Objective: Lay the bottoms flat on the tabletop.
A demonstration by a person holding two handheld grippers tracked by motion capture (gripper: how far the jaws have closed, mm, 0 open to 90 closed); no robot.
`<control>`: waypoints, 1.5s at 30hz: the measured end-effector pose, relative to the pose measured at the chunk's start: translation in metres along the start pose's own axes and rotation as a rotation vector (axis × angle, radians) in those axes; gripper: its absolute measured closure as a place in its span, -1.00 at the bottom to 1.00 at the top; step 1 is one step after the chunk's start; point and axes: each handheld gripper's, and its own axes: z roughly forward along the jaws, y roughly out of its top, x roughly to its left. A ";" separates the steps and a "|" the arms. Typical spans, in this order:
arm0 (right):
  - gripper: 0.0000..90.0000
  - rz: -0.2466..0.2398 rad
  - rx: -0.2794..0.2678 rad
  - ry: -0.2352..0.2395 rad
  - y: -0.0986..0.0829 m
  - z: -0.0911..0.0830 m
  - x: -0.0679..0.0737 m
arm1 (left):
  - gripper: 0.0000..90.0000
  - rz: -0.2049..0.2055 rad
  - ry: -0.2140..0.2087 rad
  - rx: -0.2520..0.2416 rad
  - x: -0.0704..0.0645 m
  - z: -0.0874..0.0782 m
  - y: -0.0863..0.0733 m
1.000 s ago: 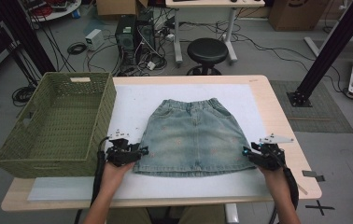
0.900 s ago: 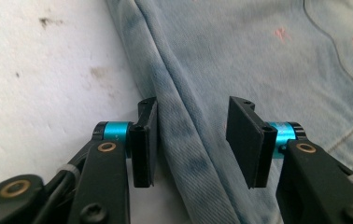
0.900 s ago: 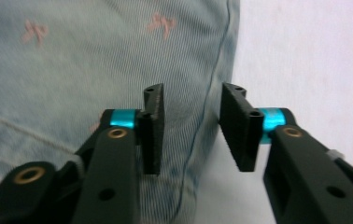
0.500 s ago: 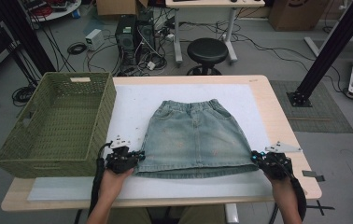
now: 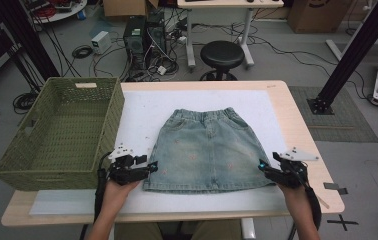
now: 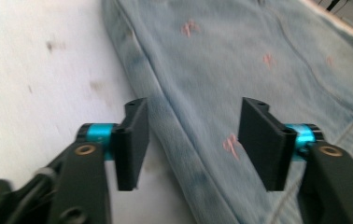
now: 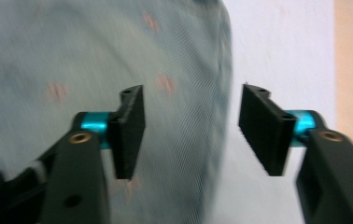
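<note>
A light-blue denim skirt (image 5: 207,150) with small pink marks lies flat on the white mat (image 5: 142,107), waistband at the far side. My left gripper (image 5: 149,166) stands open at the skirt's lower left corner. In the left gripper view its jaws straddle the skirt's side seam (image 6: 184,140). At the lower right corner my right gripper (image 5: 263,166) is open too. Its own view has the skirt's edge (image 7: 221,116) between the two black jaws, blurred by motion.
A green woven basket (image 5: 59,132) stands at the table's left side, close to my left hand. Bare wood of the table (image 5: 297,115) runs along the right edge. A black stool (image 5: 222,52), computers and cables are on the floor beyond.
Both grippers have slid toward the near edge along the skirt's sides, from mid-hem level to the lower corners. The skirt has stayed flat in place.
</note>
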 end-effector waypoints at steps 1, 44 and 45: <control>-0.15 -0.008 -0.013 0.014 0.007 0.005 0.002 | -0.13 0.012 0.002 -0.015 0.001 0.001 0.002; 0.24 -0.228 0.187 0.266 0.073 0.123 0.100 | -0.32 0.004 0.071 -0.040 0.024 0.025 0.038; 0.20 -0.233 0.191 0.267 0.073 0.121 0.101 | -0.32 0.007 0.071 -0.038 0.023 0.025 0.037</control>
